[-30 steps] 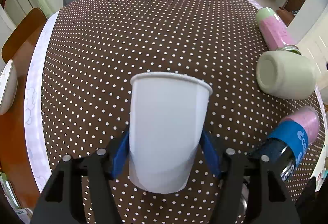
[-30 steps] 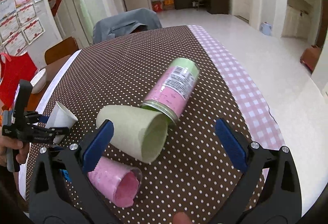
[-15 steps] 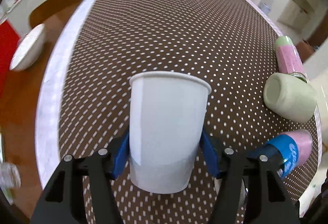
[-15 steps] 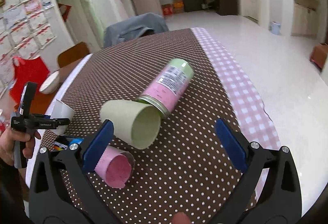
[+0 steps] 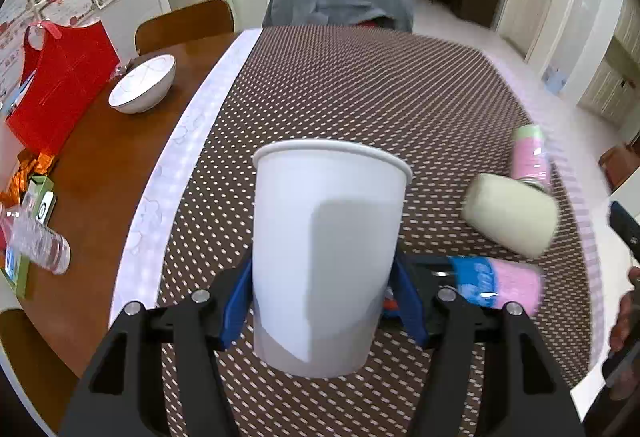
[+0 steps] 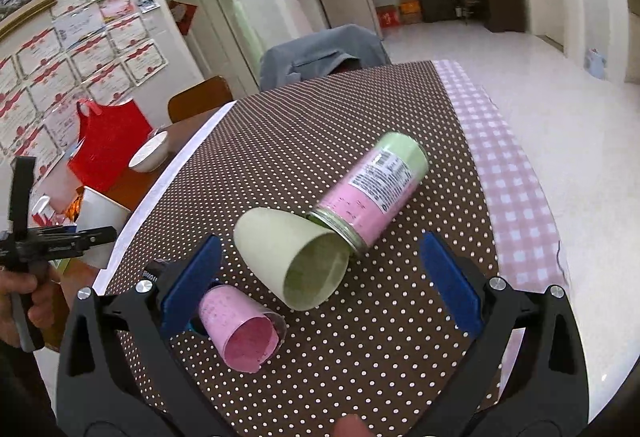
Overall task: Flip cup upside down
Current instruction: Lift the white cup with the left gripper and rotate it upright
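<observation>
My left gripper (image 5: 322, 301) is shut on a white paper cup (image 5: 326, 257), its blue pads pressing both sides of the cup near its base. The cup is held above the brown polka-dot tablecloth (image 5: 360, 85) with its rim pointing away from the camera. In the right wrist view the same cup (image 6: 100, 213) shows at the far left, held by the left gripper (image 6: 86, 235) over the table's left edge. My right gripper (image 6: 320, 277) is open and empty, hovering over a pale green cup (image 6: 296, 257) that lies on its side.
A pink and green can (image 6: 372, 189) lies beside the green cup. A pink tube with a blue label (image 6: 240, 329) lies near my right gripper's left finger. A white bowl (image 5: 142, 83), a red bag (image 5: 56, 77) and a plastic bottle (image 5: 36, 241) sit on the bare wood at left.
My left gripper has lifted and tilted up with the white cup, so the room and the left side of the table come into view. The right gripper has stayed open and tilted up slightly.
</observation>
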